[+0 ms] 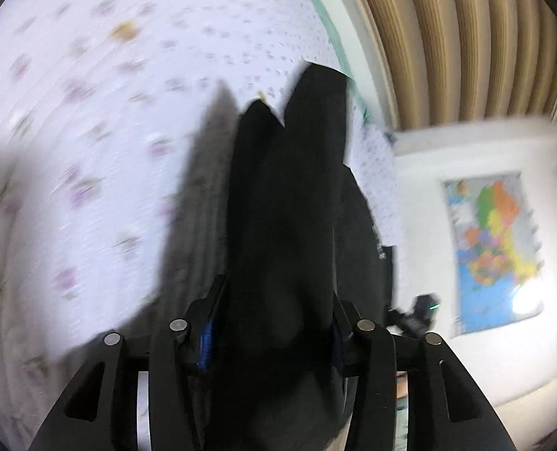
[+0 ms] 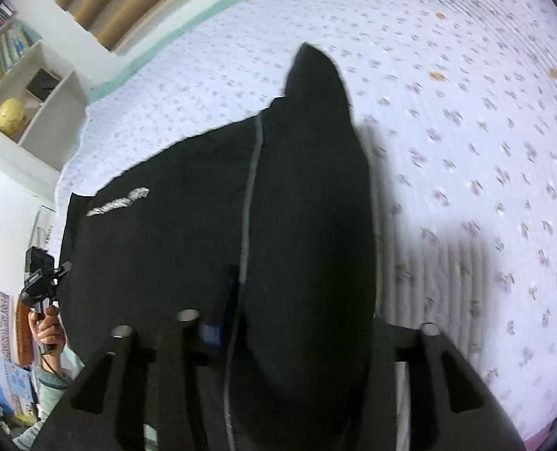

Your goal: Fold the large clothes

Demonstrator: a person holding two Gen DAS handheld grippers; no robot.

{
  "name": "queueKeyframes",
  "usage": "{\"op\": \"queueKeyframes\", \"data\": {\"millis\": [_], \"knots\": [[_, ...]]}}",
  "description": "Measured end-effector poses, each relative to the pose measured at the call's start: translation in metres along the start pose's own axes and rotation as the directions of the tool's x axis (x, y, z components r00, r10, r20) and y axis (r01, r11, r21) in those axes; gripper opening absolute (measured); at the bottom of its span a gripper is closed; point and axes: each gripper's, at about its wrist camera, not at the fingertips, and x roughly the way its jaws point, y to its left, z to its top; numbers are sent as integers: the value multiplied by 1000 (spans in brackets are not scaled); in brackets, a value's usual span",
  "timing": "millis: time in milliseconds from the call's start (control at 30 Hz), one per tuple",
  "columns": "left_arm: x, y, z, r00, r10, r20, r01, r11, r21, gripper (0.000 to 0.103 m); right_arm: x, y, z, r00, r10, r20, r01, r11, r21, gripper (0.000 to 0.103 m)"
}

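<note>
Black garment (image 2: 188,225) has a pale printed logo on its chest, too blurred to read; a thin grey line runs down it, zip or piping, cannot tell which. No other writing legible; the wall map (image 1: 492,251) has coloured regions but its labels are unreadable. Left gripper (image 1: 274,323): a thick bunch of the black cloth runs straight up between the jaws from the bottom of the view, blue pads pressed on either side of it, so the jaws are clamped on the garment. Right gripper (image 2: 289,323): cloth fills the gap and drapes over the jaws, hiding most of the right finger; blue pad just shows at the cloth's left edge; jaws closed on the garment. In both views the garment rises ahead of the jaws, its far end in a point, over the bed (image 2: 466,131) with its white quilt printed with small purple flowers; a shadow falls on the quilt beside it. In the right view the left hand (image 2: 49,329) grips its black gripper handle at the garment's left edge. Shelf (image 2: 34,86) with books and a yellow globe. Tan curtain (image 1: 466,37) behind the bed.
</note>
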Motion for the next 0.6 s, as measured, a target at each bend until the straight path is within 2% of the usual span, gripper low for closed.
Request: {"op": "queueKeyframes", "data": {"millis": [33,67,100,167,200,267,300,367,433,467,567,600], "knots": [[-8,3,-1,1000,-11,10,12,1000,-4,48,-1,-3,-3,1000,-24,-4,24,1000,4,66],[-18,1,-3,999,4,32,-5,1000,15,48,-2,-4,-5,998,-55,-10,55,998,1,68],[-29,-6,-5,997,45,63,-48,998,49,48,-7,-2,-8,996,-89,-13,89,996,-14,69],[-53,-37,-11,980,141,141,-163,974,156,48,-23,6,-14,984,-175,14,176,982,-62,69],[-59,-53,-16,969,169,179,-204,959,199,48,-37,19,-16,964,-260,62,265,960,-94,70],[-66,-100,-24,945,197,263,-278,907,318,48,-59,45,-18,932,-331,150,351,926,-137,71],[-64,-118,-28,934,210,290,-309,880,361,49,-68,59,-19,933,-308,183,337,929,-155,71],[-48,-150,-33,907,257,335,-388,818,424,53,-69,88,-19,955,-228,189,262,948,-179,71],[-24,-163,-23,888,322,328,-445,783,435,54,-55,104,-24,966,-204,158,235,950,-207,71],[-3,-161,-16,865,387,318,-495,761,420,54,-44,110,-24,968,-209,137,237,944,-229,71],[35,-126,16,823,514,242,-568,752,334,53,-1,127,-36,949,-297,106,315,901,-297,71],[45,-110,20,813,546,203,-582,752,308,53,16,130,-39,949,-307,73,315,900,-303,71]]}}
